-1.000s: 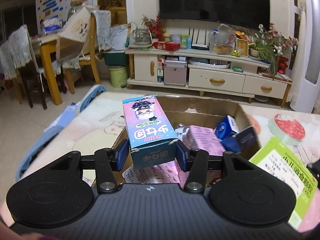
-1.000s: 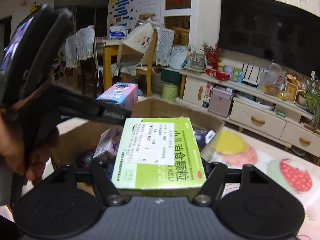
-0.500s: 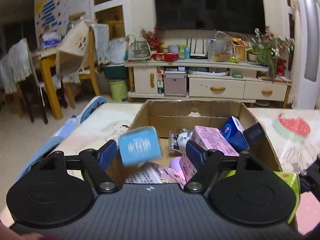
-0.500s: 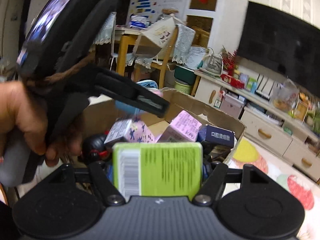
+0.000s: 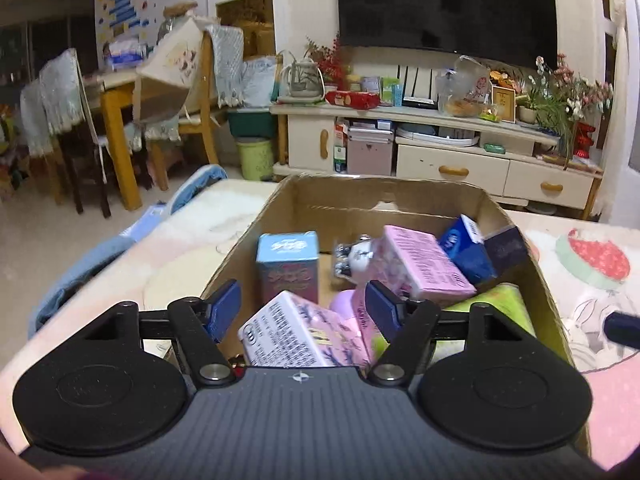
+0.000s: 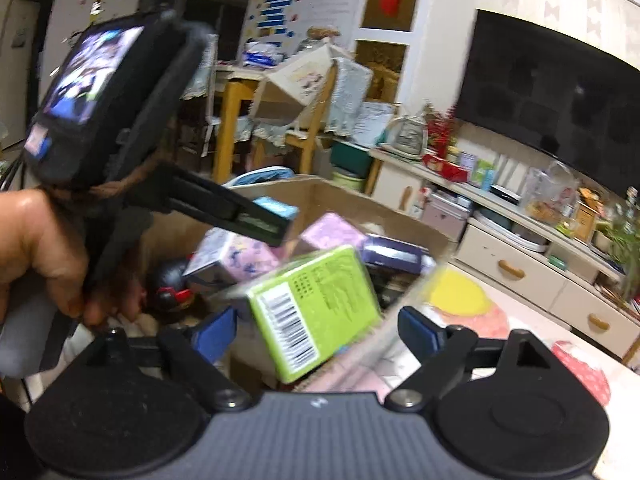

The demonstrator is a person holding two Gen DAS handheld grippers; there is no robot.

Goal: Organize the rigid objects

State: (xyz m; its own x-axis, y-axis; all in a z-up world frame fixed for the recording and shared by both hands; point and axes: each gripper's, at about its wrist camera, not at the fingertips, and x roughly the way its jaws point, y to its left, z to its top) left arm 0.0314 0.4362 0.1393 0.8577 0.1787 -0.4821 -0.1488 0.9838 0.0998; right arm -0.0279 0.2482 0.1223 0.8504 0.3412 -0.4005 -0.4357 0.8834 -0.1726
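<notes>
A cardboard box (image 5: 256,224) on the table holds several packets. The pink-and-blue carton (image 5: 287,265) stands upright inside it at the left. My left gripper (image 5: 302,306) is open and empty above the box's near edge. My right gripper (image 6: 316,330) is open; the green medicine box (image 6: 316,312) lies tilted between its spread fingers, blurred, at the cardboard box's near right corner (image 6: 400,320). The green box's edge also shows in the left wrist view (image 5: 500,308). The left gripper's body (image 6: 120,128) and hand fill the left of the right wrist view.
Inside the box are a pink box (image 5: 424,266), a blue box (image 5: 464,254), a dark box (image 5: 506,246) and a lavender-print box (image 5: 296,332). The tablecloth (image 5: 592,264) has fruit prints. A TV cabinet (image 5: 440,148) and chairs stand beyond.
My left gripper opened and the pink-and-blue carton dropped into the box, where it now stands. My right gripper opened and let go of the green medicine box, which tips down at the box's corner.
</notes>
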